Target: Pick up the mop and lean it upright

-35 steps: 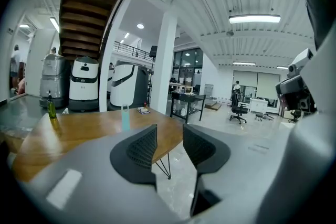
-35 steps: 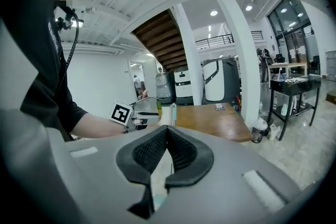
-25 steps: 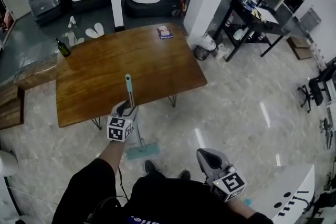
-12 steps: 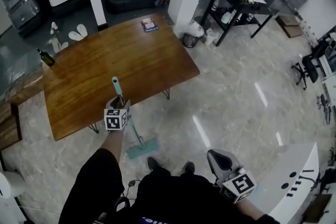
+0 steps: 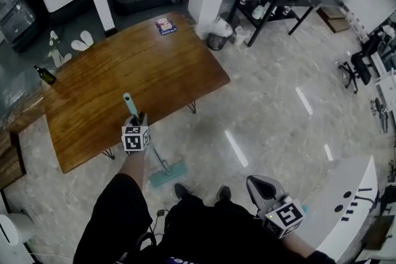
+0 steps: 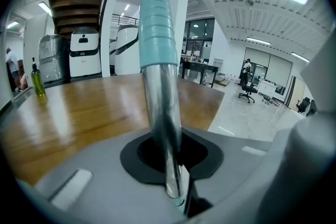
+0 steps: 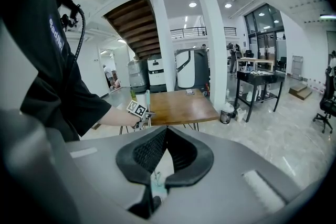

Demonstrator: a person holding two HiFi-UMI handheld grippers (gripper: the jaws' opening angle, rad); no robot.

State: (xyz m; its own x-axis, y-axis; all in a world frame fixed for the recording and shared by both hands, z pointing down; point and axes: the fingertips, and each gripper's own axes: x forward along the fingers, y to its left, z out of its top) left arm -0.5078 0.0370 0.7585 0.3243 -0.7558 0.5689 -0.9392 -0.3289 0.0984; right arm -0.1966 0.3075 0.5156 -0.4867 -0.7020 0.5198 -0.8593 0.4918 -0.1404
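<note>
The mop stands close to upright at the near edge of the wooden table. Its flat teal mop head is down on the polished floor, just ahead of the person's feet, and its teal grip rises above the tabletop. Whether the pole touches the table edge cannot be told. The left gripper has the metal shaft between its jaws, just under the grip, and they are closing onto it. The right gripper hangs low at the person's side with its pads pressed together on nothing. The mop looks light and stiff: a thin tube with a small flat pad. The bare metal is smooth, though, and probably slippery, so a pinch there may let it twist or slide. A high hold steers the lean well, and the ribbed grip should offer better friction. On that glossy floor the head could skate out once the pole is left leaning.
</note>
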